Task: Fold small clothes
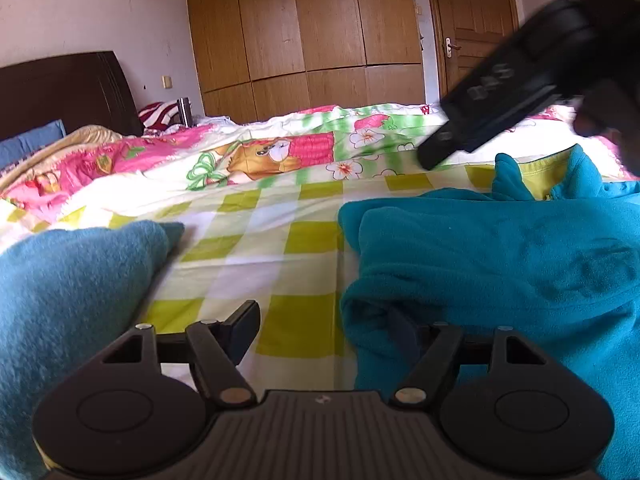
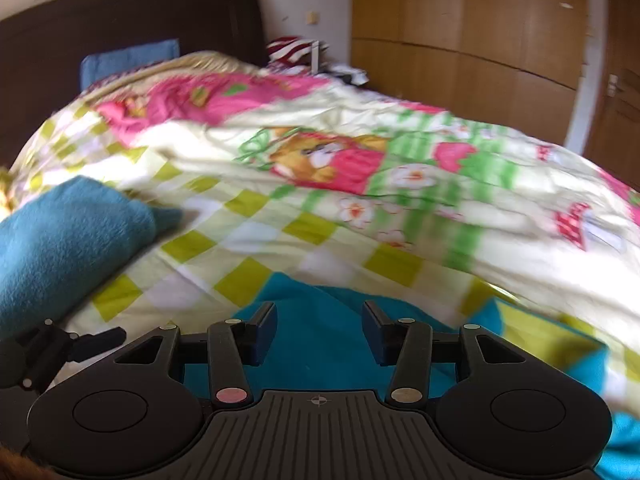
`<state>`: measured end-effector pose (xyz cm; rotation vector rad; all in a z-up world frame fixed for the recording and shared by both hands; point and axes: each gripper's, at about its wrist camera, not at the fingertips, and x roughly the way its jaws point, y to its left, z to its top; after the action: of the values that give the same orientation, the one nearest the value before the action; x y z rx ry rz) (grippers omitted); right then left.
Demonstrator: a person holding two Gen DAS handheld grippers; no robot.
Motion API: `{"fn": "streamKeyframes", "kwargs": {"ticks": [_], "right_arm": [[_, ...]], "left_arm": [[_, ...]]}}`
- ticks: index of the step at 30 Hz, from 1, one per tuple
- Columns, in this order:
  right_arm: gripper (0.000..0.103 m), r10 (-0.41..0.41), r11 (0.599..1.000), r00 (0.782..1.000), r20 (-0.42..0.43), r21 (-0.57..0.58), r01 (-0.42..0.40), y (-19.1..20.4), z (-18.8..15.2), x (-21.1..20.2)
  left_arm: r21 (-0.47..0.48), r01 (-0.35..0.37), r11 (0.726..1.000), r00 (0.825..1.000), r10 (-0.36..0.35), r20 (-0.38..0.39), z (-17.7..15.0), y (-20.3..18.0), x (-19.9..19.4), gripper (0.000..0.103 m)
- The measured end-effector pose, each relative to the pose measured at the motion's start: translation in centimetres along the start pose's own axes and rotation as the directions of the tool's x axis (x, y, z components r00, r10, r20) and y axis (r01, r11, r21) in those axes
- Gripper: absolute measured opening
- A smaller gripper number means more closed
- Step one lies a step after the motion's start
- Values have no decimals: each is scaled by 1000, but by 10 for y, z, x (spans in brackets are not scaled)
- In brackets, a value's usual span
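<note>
A bright teal fleece garment (image 1: pixel 492 248) with a yellow-green collar lining lies bunched on the checked quilt (image 1: pixel 256 236), at the right of the left wrist view. My left gripper (image 1: pixel 324 332) is open at its near left edge. The left finger is over the quilt and the right finger is buried in a fleece fold. My right gripper (image 2: pixel 320 332) is open just above the same fleece (image 2: pixel 316 344) with nothing between its fingers. It shows blurred at the upper right as the right gripper (image 1: pixel 436 152). A darker teal folded piece (image 1: pixel 68 300) lies to the left.
The quilt with cartoon prints (image 2: pixel 320 160) covers the bed. A dark headboard (image 2: pixel 132 20) and a blue pillow (image 2: pixel 128 60) are at the far left. A wooden wardrobe (image 1: pixel 312 32) and a door (image 1: pixel 472 24) stand behind the bed. My left gripper (image 2: pixel 100 340) shows low left.
</note>
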<state>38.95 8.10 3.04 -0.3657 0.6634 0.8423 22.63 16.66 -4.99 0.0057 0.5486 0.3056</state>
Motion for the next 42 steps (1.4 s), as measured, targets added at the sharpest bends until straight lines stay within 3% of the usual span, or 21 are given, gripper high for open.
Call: {"fn": "streamKeyframes", "kwargs": {"ticks": [6,10,12,13,19,21,24,28,31,35,39,40,42], "right_arm": [[46,8,986,988,-154,-166,-34,25,26,82],[43,-4,979,965,-261,-198,-50,28,20,100],[27,0,979,962,-274,-196,-56,29,21,103],[9,2,981,958,-288,-185,-57,29,23,104],[1,-53,983,971,-231,-185,9,35,31,91],[1,-74,989,979,-187,-141,48,29,40,87],[1,-113,991,978,-175,-95,97,19,46,97],[1,-149,985,971,-185,-110,130,21,36,109],[1,-140,988,974,-175,-91,126,21,35,107],[1,-133,989,976,-170,-94,118,21,37,100],[1,-128,989,977,-168,-101,112,24,40,97],[1,-127,988,977,-169,-103,111,25,39,97],[1,-131,988,977,-167,-107,114,25,39,97]], "left_arm": [[-25,73,997,997,-72,8,-10,6,2,70],[-14,105,994,994,-104,22,-12,5,2,69],[-12,105,994,994,-105,25,-13,6,2,68],[-17,110,994,994,-109,23,-13,6,2,67],[-21,145,989,989,-145,23,-16,5,1,45],[-7,153,988,988,-153,28,-17,2,-2,32],[32,151,988,988,-152,35,-19,-6,-3,28],[-1,180,984,982,-180,51,-18,2,-7,28],[-12,163,987,983,-161,85,-14,9,-15,33],[71,94,993,986,-103,134,-8,5,-12,60],[191,144,971,979,-169,118,-2,-2,0,60],[202,150,968,978,-175,112,-1,-3,1,57],[195,154,969,982,-171,75,0,-3,9,26]]}}
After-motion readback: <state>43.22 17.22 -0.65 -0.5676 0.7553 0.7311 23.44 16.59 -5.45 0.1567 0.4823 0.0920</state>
